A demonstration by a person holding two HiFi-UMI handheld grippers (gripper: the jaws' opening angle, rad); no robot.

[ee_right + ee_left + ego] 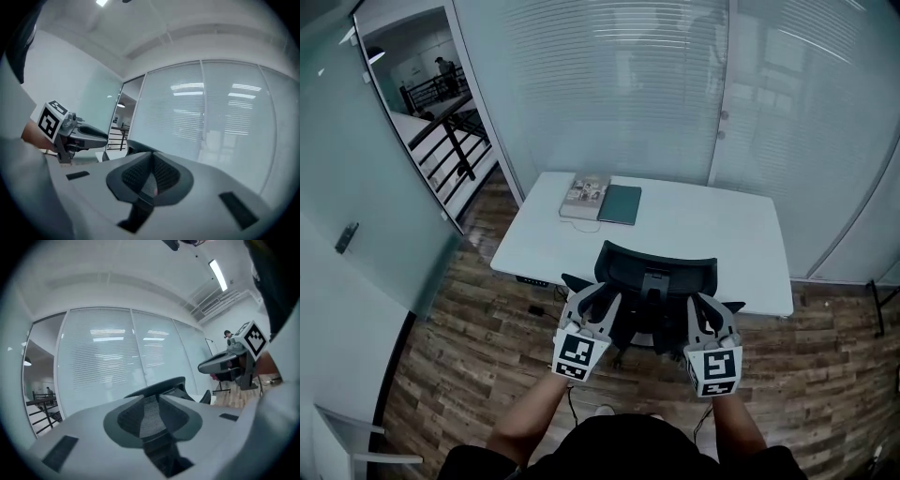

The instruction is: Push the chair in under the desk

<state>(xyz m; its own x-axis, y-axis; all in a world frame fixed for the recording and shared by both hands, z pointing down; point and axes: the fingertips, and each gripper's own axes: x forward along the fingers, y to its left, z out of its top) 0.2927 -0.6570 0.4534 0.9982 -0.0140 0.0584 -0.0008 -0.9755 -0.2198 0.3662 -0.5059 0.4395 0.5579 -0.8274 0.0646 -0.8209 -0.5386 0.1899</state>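
The chair (pixel 656 270) stood just ahead of both grippers, the top rim of its back spanning the space between them and the desk (pixel 712 234) beyond it. The left gripper (pixel 150 401) showed only a narrow slot between its jaws, with nothing in it. The right gripper (pixel 151 159) had its jaws together and empty. The chair looked like an office swivel type, so it would probably roll easily over the wooden floor (pixel 487 314) but turn if pushed off-centre. The stiff rim at each upper corner seemed the place to press, one gripper to a corner and both evenly.
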